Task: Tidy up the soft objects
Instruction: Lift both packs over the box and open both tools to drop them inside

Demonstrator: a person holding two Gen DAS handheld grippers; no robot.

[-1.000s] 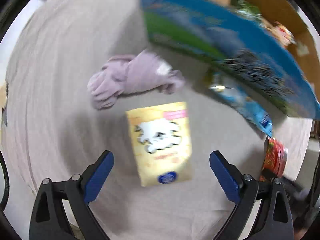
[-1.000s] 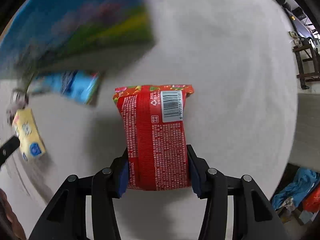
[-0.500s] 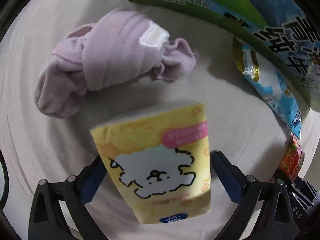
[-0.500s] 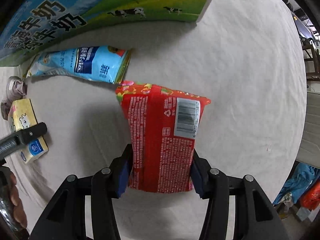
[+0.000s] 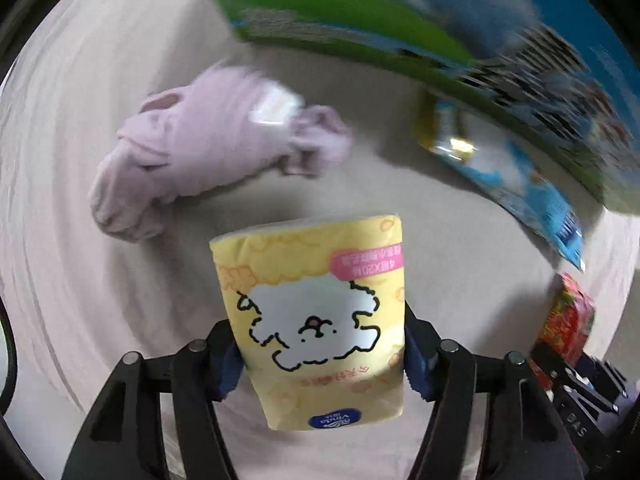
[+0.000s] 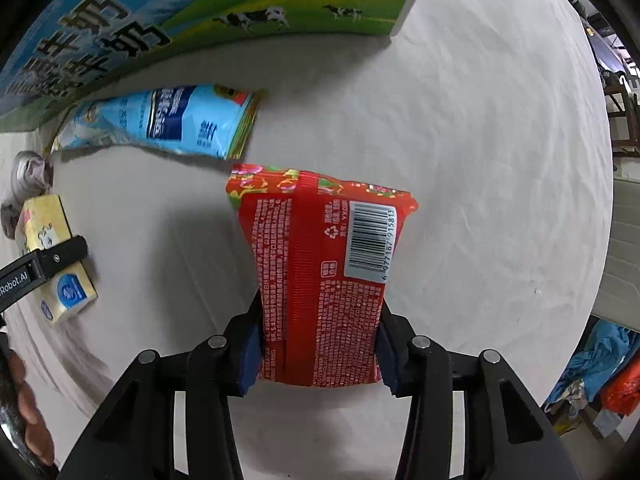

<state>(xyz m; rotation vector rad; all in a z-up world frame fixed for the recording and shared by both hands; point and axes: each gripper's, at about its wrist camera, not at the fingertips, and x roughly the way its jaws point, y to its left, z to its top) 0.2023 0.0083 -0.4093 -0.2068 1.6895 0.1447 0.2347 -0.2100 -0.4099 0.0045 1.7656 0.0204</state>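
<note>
L: my left gripper [image 5: 320,352] clamps tissue pack [image 5: 316,312], lifted, near side of milk carton [image 5: 440,32] | cloth [image 5: 208,148] beyond pack, left of blue pouch [image 6: 168,120], which lies against carton | R: my right gripper [image 6: 318,346] clamps red packet [image 6: 320,280], just right of pouch

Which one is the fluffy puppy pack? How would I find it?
Find the big blue-and-green box at the back; the lilac cloth bundle lies before it. Nearer, the left gripper squeezes the yellow pack, the only thing bearing a white cartoon dog.
</note>
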